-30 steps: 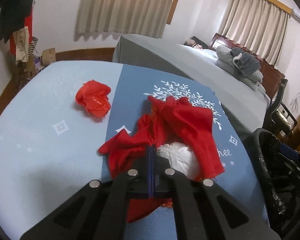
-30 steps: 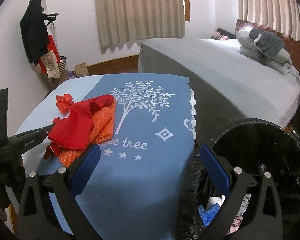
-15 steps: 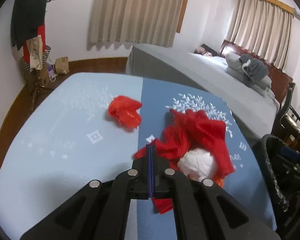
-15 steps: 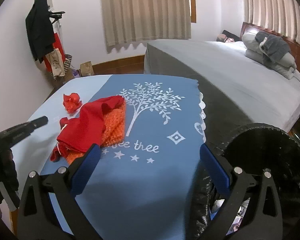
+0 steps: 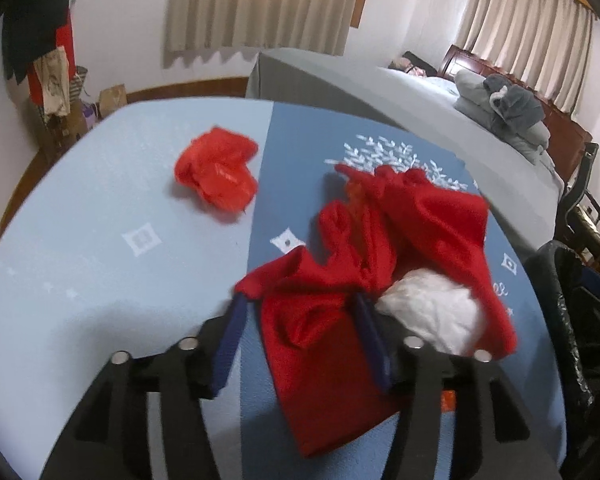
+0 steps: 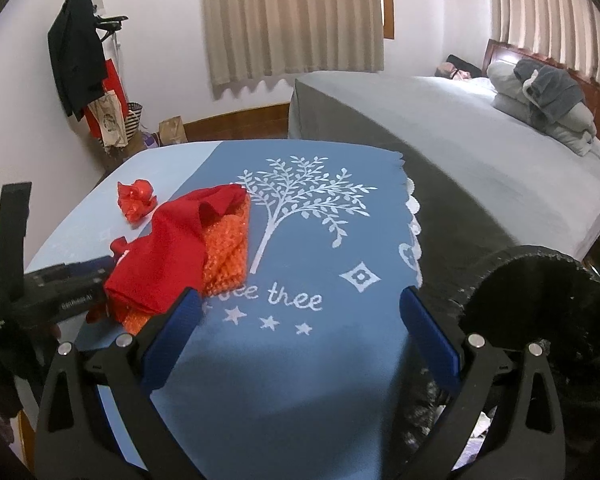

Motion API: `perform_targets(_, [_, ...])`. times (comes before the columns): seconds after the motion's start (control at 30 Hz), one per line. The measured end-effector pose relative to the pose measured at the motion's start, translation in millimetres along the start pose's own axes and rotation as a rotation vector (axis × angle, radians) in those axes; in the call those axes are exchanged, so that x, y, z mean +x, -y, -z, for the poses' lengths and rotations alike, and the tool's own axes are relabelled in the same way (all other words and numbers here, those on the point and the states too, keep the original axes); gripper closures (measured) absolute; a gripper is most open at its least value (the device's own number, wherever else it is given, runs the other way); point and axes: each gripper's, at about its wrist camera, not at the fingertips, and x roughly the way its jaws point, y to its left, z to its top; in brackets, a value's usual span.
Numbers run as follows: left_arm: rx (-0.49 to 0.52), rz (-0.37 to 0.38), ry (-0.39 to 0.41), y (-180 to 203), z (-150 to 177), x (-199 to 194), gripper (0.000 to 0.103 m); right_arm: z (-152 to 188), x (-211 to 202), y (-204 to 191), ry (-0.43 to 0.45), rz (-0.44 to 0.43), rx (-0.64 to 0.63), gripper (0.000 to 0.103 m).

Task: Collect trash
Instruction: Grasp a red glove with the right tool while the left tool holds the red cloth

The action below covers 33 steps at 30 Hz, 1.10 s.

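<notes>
Left tongs (image 5: 300, 312) part over red cloth; right tongs (image 6: 300, 320) gape empty.

On the blue table (image 5: 80, 200), a crumpled red bag (image 5: 216, 172) lies left; the left tongs' jaws, just opening, straddle a fold of red cloth (image 5: 380, 248) beside a white wad (image 5: 432, 312); a black-lined bin (image 6: 540, 312) stands right.
</notes>
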Motion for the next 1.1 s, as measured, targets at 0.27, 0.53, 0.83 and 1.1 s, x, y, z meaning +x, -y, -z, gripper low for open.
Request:
perform_targets(0.27, [0.003,0.084,0.007,5.2,1.3,0.1,0.092,-2.6,9.1,-8.7,-0.011,-0.018,-0.008,0.006])
perform_targets(0.53, [-0.069,0.091,0.112,-9.1,-8.8,-37.2,0.094,-8.2,6.8,-11.9,0.000,-0.021,-0.012,0.006])
perform_targets(0.83, [-0.085,-0.063,0.213,-37.6,-11.2,-77.6,0.094,-28.1,11.1,-28.1,0.039,-0.054,-0.028,0.006])
perform_targets(1.1, [-0.139,-0.111,0.148,-55.8,-0.7,-59.8,0.071,-36.2,20.7,-42.5,0.041,-0.072,-0.054,0.006])
